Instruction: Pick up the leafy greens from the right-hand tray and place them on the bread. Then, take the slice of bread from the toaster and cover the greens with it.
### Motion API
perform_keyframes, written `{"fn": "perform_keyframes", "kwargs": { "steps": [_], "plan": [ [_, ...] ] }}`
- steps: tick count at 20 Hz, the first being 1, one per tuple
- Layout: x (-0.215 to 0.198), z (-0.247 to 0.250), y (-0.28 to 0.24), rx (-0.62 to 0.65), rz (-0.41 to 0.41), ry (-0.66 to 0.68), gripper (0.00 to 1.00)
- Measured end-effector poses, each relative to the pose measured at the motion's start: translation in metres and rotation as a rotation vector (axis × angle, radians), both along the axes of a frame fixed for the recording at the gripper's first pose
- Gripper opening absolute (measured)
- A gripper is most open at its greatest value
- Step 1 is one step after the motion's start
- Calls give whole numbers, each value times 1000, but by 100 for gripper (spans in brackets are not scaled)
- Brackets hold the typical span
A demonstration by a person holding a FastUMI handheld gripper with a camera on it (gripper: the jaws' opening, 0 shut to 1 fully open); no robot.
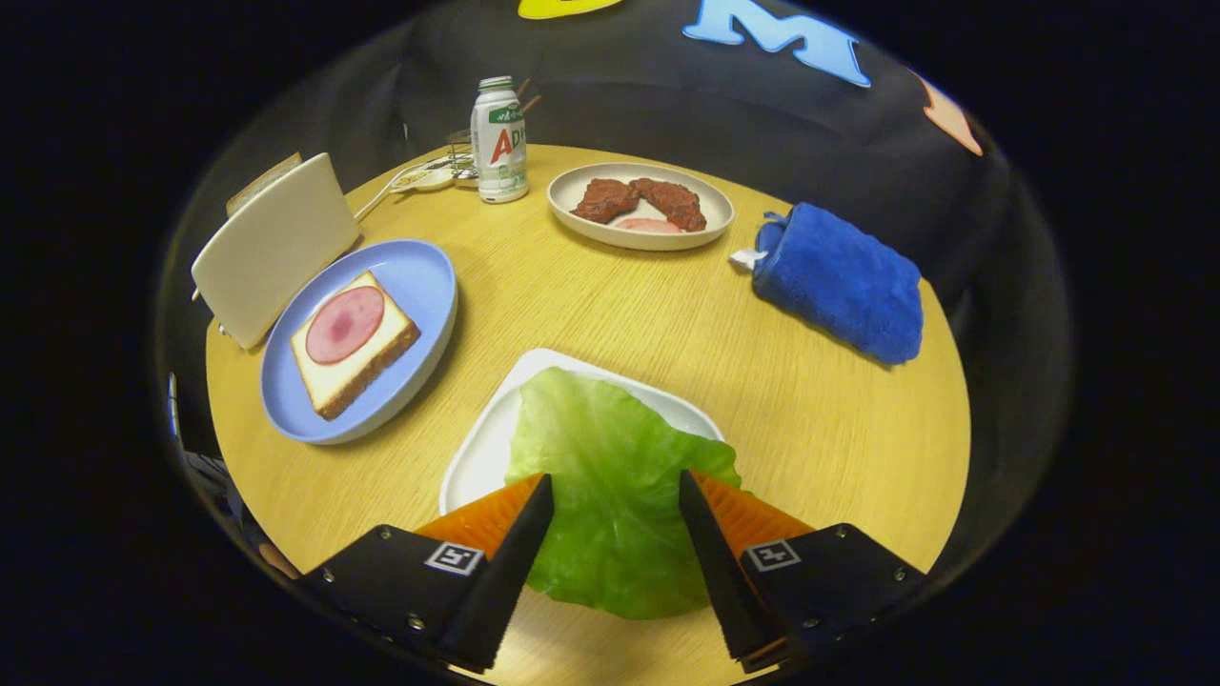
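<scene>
leafy greens (pixel 610 495) between spread fingers of gripper (pixel 616 491)

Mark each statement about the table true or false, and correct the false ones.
1. The lettuce lies between the open tongs. True.
2. The bread on the blue plate carries a pink round slice. True.
3. The towel is red. False: it is blue.
4. The bottle lies on its side. False: it stands upright.
5. The oval dish holds brown pieces. True.
</scene>
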State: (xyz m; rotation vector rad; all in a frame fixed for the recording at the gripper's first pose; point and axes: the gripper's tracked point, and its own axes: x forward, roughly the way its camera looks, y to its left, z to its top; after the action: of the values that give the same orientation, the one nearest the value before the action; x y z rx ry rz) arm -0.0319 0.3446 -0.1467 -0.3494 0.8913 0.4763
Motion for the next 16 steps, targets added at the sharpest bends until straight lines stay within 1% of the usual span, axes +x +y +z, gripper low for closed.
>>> {"fn": "perform_keyframes", "kwargs": {
  "steps": [1,2,3,4,5,6,8,12,14,16],
  "plan": [
    [2,-3,-1,-3,7,-2,61],
    [1,-1,-5,4,-33,-7,34],
    [-1,-2,-4,-1,-41,1,8],
    [-3,1,-6,5,-37,3,8],
    [-5,7,2,41,-47,-11,8],
    [-7,15,10,71,-39,-29,8],
    [-13,34,18,97,-16,-85,8],
    [-25,62,48,188,16,-140,8],
    [-26,71,66,221,39,-164,8],
    [-28,74,81,227,60,-166,8]
  ]
}}
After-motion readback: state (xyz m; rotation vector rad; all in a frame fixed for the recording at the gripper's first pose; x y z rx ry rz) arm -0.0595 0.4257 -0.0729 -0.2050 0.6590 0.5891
